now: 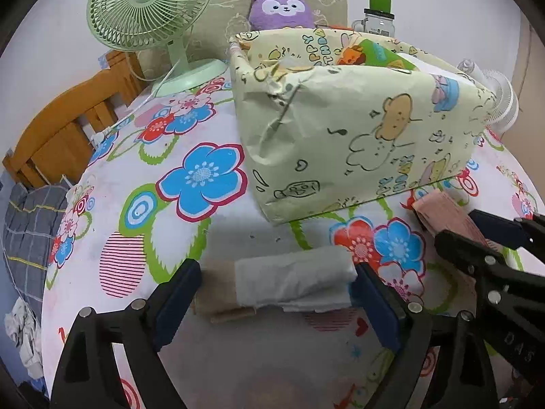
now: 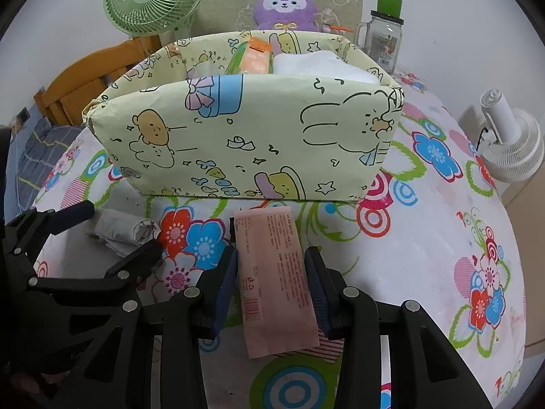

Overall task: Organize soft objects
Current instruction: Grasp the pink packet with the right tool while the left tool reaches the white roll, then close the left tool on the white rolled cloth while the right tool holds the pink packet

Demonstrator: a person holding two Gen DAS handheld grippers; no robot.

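A rolled white soft bundle [image 1: 296, 279] with a beige end lies on the flowered tablecloth [image 1: 136, 272], in front of a cartoon-print box [image 1: 357, 129]. My left gripper [image 1: 277, 269] stands open around the roll, one pad by each end. The right wrist view shows the same roll [image 2: 129, 231] at left inside that gripper [image 2: 115, 230]. My right gripper [image 2: 272, 255] is shut on a flat pink pack [image 2: 276, 279] just before the box [image 2: 255, 136]. From the left wrist view, the pack [image 1: 439, 214] and right gripper [image 1: 477, 235] sit at the right edge. The box holds a green-orange pack [image 2: 252, 58] and white cloth [image 2: 323, 64].
Behind the box stand a green fan [image 1: 146, 10], a purple plush [image 1: 282, 6] and a glass jar with a green lid [image 1: 378, 17]. A white fan [image 2: 511, 143] sits at the right. A wooden chair [image 1: 61, 126] and checked bedding [image 1: 30, 231] lie past the table's left edge.
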